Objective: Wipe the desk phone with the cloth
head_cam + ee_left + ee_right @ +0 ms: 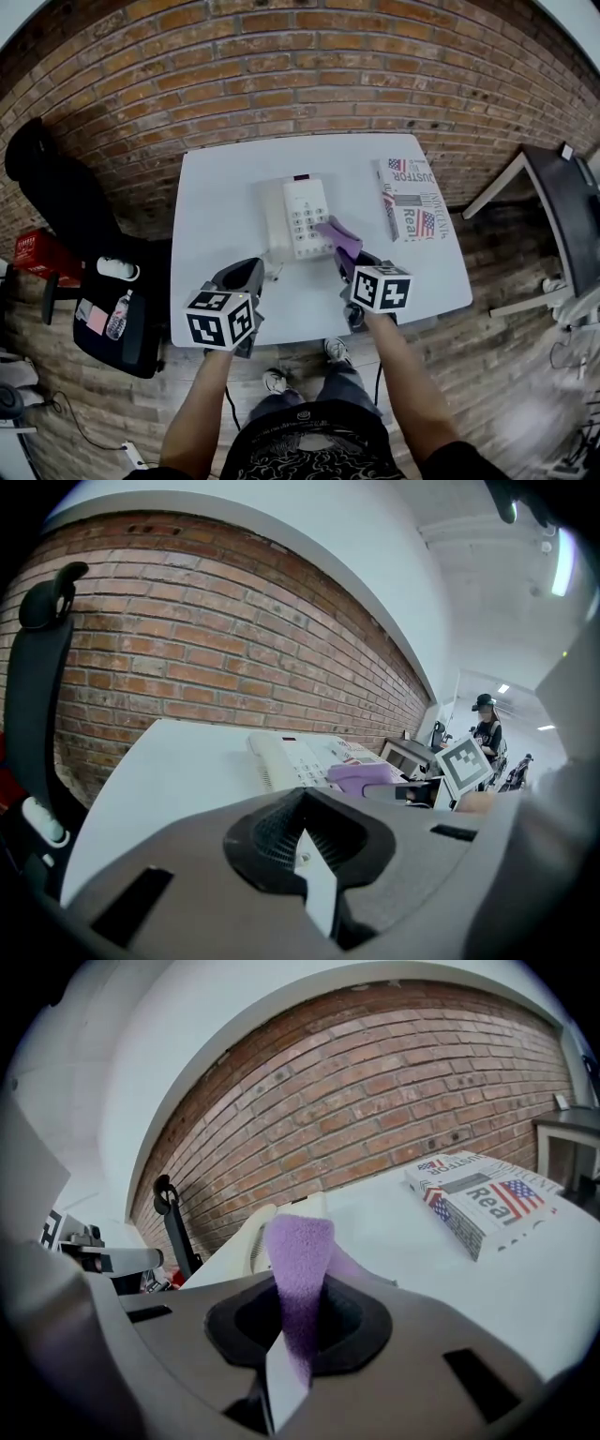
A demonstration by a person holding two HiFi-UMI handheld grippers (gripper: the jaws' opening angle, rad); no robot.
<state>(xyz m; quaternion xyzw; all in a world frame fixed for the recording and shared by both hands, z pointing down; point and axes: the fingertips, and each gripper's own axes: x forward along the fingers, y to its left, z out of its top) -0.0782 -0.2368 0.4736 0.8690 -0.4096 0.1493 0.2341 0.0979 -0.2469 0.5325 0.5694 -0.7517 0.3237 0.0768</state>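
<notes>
White keypad phone (298, 217) on tabletop (216, 206) just ahead of jaws, purple cloth (298, 1269) clamped in right gripper (286, 1354) jaws, left gripper (314, 874) jaws together, cloth hides most of phone in right gripper view

From my remote feed I see a black short-sleeved T-shirt with a pale swirling print (314, 452), dark grey trousers (281, 405) and pale sneakers (275, 380). The left gripper (253, 272) and right gripper (345, 262) are grey moulded shells. Each carries a cube of black-and-white square markers (221, 317).
</notes>
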